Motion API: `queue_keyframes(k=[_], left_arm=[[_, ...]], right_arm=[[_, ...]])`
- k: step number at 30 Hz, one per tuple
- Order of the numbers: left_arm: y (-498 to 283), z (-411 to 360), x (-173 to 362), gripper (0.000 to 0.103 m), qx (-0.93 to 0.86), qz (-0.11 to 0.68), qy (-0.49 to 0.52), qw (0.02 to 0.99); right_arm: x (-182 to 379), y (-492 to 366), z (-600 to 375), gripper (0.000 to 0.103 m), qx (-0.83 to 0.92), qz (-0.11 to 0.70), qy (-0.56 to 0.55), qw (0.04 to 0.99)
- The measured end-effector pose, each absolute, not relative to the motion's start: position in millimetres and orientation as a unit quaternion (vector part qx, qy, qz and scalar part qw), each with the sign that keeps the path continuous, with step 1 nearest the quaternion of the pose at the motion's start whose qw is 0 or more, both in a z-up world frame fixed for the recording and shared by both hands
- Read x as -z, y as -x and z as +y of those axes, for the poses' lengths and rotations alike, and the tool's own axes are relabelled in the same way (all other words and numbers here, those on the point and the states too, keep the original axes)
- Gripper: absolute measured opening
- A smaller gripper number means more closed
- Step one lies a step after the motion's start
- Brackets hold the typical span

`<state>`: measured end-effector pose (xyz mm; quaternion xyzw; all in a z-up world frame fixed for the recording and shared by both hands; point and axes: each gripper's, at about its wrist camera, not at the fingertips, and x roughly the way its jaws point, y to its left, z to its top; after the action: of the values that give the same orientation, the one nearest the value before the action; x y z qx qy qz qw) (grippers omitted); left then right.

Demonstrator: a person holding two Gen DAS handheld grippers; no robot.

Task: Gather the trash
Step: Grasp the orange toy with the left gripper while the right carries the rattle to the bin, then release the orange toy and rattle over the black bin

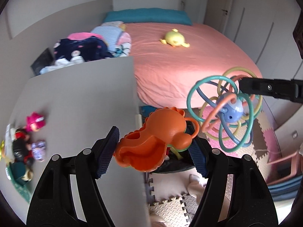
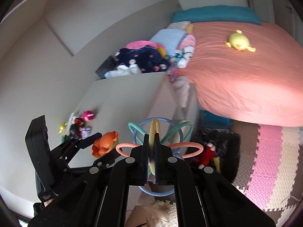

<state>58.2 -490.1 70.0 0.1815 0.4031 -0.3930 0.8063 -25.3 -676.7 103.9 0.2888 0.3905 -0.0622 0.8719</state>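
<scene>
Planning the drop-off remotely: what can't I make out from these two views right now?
- Black bin: right wrist view, rim behind loop rattle; left view, hidden behind orange toy.
- Figures on the grey top: blurred, edge-warped.
- Left gripper far pad: mostly behind the toy.

Glossy smooth orange plastic toy [image 1: 162,136], smooth plastic ring rattle [image 1: 227,109], ribbed matt blue pads [image 1: 106,153], wrinkled pink cloth bed sheet [image 1: 189,66], textured foam floor mat [image 2: 265,160]

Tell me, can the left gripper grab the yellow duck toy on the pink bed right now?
Probably not. The left gripper already has its fingers pressed on an orange plastic toy, so it has no room. The yellow duck toy lies far off, in the middle of the pink bed.
</scene>
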Motion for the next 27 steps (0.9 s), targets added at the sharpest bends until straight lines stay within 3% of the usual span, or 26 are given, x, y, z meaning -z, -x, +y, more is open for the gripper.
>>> queue_keyframes(k=[5, 6, 7, 8, 9, 27], left_arm=[[-49.5, -545.2, -49.2, 0.070, 0.404, 0.418, -0.212, 0.786], [-50.6, -557.9, -44.1, 0.083, 0.394, 0.423, -0.222, 0.785], [-53.6, -567.6, -39.7, 0.093, 0.381, 0.427, -0.232, 0.787], [-55.6, -576.9, -35.1, 0.097, 0.367, 0.431, -0.242, 0.789], [-57.4, -581.1, -32.2, 0.097, 0.358, 0.434, -0.250, 0.788], [-83.9, -496.5, -59.3, 0.097, 0.306, 0.433, -0.192, 0.826]], right_arm=[[-70.8, 23.4, -714.9, 0.008, 0.095, 0.437, -0.290, 0.846], [-62.5, 19.2, -722.5, 0.022, 0.111, 0.456, -0.284, 0.836], [-57.3, 16.7, -728.5, 0.048, 0.133, 0.470, -0.277, 0.828], [-55.5, 18.4, -733.4, 0.060, 0.156, 0.471, -0.270, 0.825], [-56.3, 21.1, -735.6, 0.064, 0.167, 0.464, -0.263, 0.829], [-83.7, 0.0, -675.4, 0.064, 0.118, 0.447, -0.231, 0.856]])
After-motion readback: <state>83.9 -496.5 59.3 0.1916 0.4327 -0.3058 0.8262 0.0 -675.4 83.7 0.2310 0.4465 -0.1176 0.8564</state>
